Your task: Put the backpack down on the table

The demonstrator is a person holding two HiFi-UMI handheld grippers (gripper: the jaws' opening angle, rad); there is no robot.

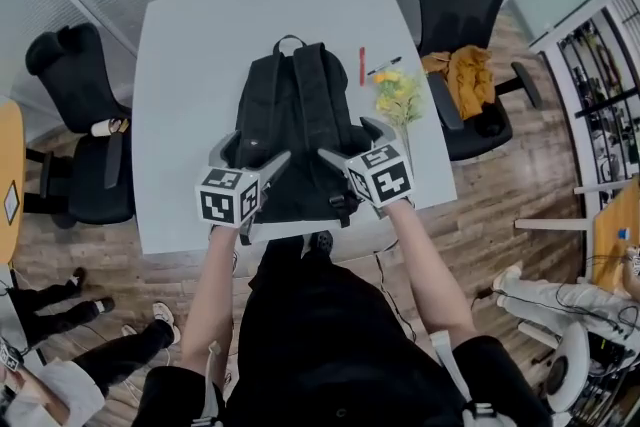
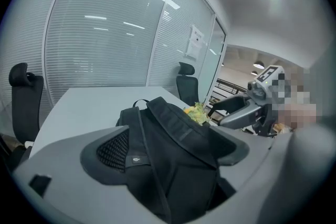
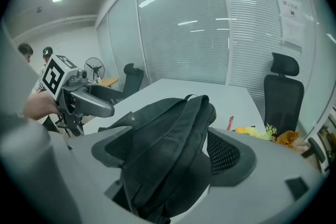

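A black backpack (image 1: 295, 115) lies flat on the white table (image 1: 190, 65), straps up, handle at the far end, bottom end near the front edge. My left gripper (image 1: 252, 150) hovers over its lower left corner and my right gripper (image 1: 348, 140) over the lower right. In the left gripper view the backpack (image 2: 173, 149) shows between the wide jaws of my left gripper (image 2: 165, 155), pads off the cloth. The right gripper view shows the same: the backpack (image 3: 168, 139) fills the gap of my right gripper (image 3: 173, 157), and nothing is pinched.
A red pen (image 1: 362, 65), a dark pen (image 1: 383, 67) and a yellow-green flower bunch (image 1: 398, 95) lie right of the backpack. A black office chair (image 1: 460, 5) with an ochre cloth (image 1: 462, 75) stands at the right, another chair (image 1: 85, 145) at the left. Seated people's legs (image 1: 60, 300) are at the lower left.
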